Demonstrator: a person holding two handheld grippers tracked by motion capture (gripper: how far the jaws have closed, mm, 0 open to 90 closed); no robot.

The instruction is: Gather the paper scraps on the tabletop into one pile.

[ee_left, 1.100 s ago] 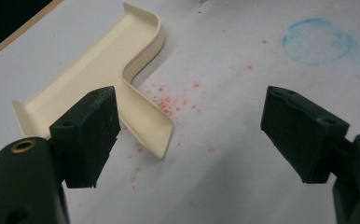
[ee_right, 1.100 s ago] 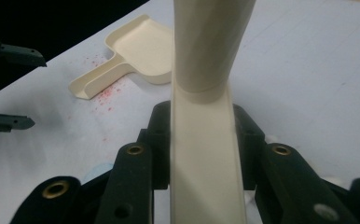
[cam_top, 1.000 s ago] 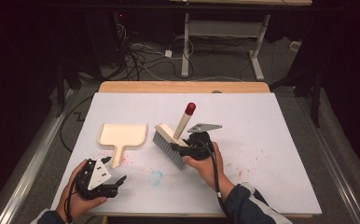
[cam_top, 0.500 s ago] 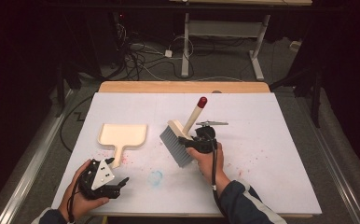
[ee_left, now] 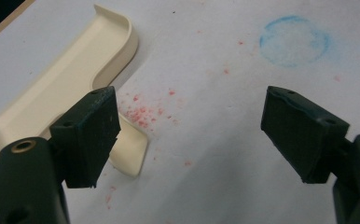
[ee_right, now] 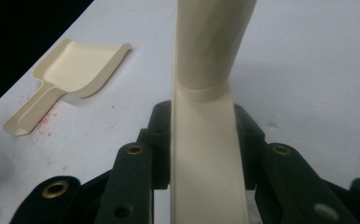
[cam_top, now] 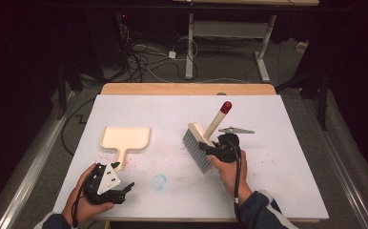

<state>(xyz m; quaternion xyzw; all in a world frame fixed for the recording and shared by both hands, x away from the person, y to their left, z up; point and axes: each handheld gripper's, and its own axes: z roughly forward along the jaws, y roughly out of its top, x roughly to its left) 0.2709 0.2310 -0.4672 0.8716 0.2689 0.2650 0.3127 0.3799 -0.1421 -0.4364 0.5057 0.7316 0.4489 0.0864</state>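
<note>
With the right gripper clenched on the cream plastic hand brush with grey bristles mid-bench, and the released left gripper near the cream plastic dustpan by the front-left corner, sweeping seemingly awaits grasping the pan handle.

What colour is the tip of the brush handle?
Red, on a cream brush handle; the tip shows best in the high view.
</note>
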